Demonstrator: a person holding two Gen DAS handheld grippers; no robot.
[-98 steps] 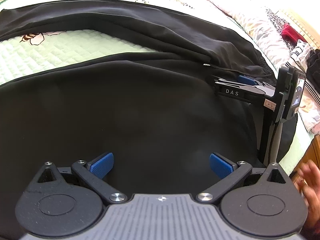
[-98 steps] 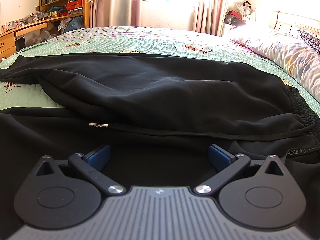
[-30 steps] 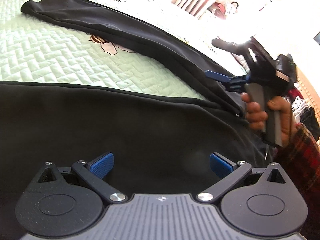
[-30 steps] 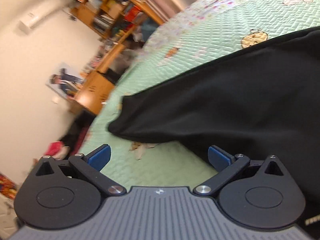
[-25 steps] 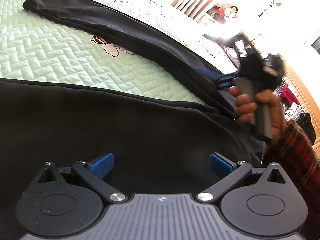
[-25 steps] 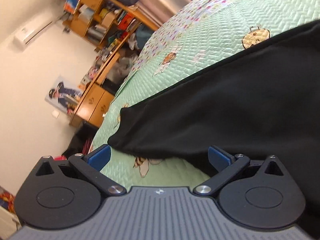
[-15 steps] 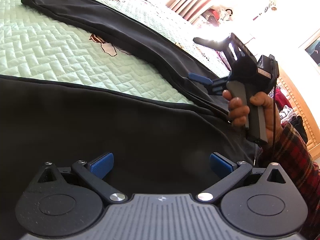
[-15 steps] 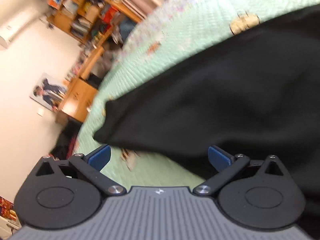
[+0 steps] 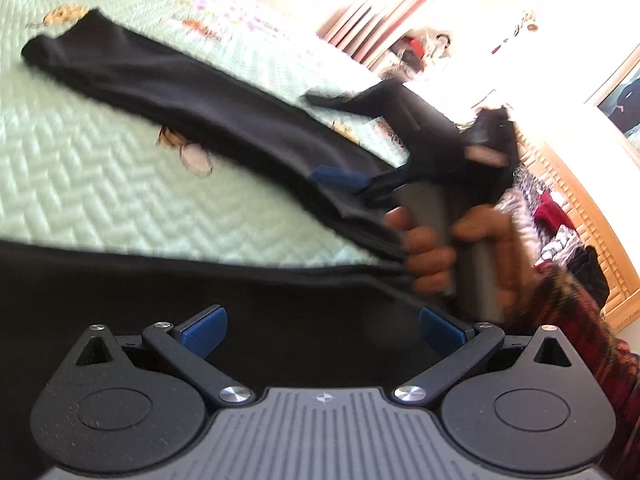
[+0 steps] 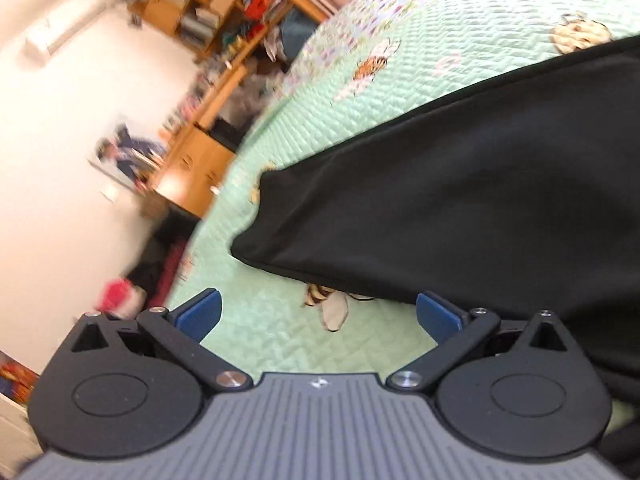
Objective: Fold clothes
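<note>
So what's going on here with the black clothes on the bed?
A person is folding black trousers spread on a green quilt, using a handheld gripper in each hand. Both are open and hold nothing. The right gripper is up over the far leg; the left gripper hovers over the near leg. No fold is made yet.

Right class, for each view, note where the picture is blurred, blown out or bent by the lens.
Left wrist view: the window is blown out white; the right gripper and hand are motion-smeared. Right wrist view: the shelves and poster are streaked with blur, and the fisheye curves the bed edge.
</note>
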